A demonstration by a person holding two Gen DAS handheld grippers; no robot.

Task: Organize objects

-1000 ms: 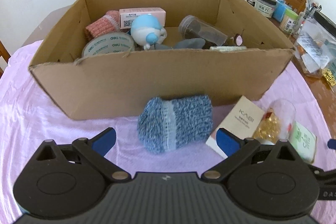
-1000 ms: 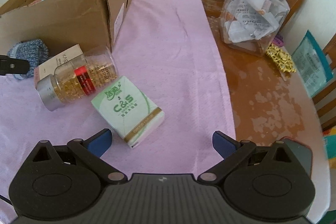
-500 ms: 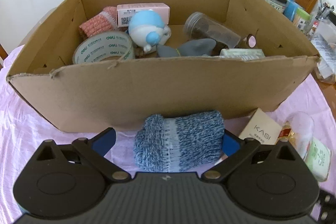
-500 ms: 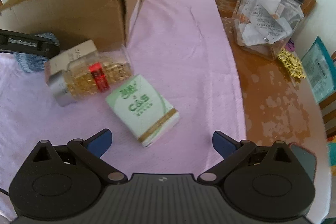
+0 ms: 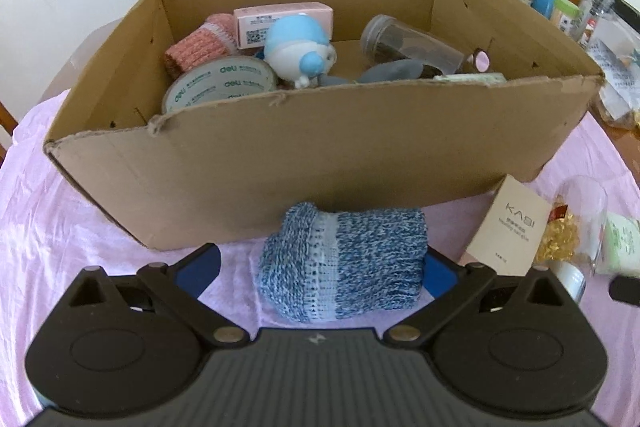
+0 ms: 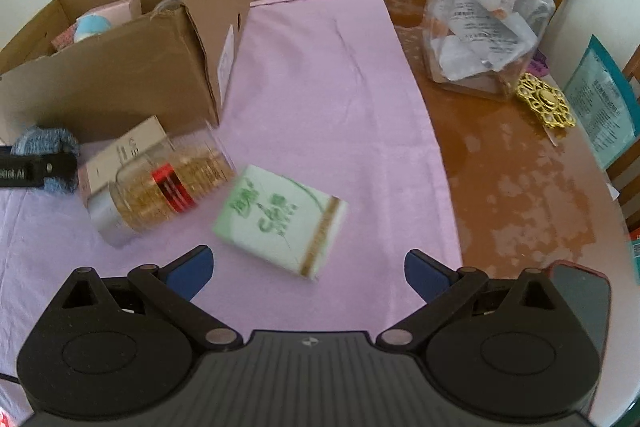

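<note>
Left wrist: left claw (image 5: 320,269) wide around one sock (image 5: 344,263) (blue); right claw (image 6: 308,269) wide.

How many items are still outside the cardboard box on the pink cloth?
4: a blue knit sock between the open left hand-held gripper fingers, a beige carton, a lying jar of gold pieces, a green tissue pack. Others may be hidden.

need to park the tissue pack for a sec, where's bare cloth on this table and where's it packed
Freest: the pink cloth between the cardboard box and the bare wood table edge, beyond the tissue pack. Also bare: the cloth left of the left gripper. Crowded: the box front, where the blue sock, KASI box and capsule jar cluster.
</note>
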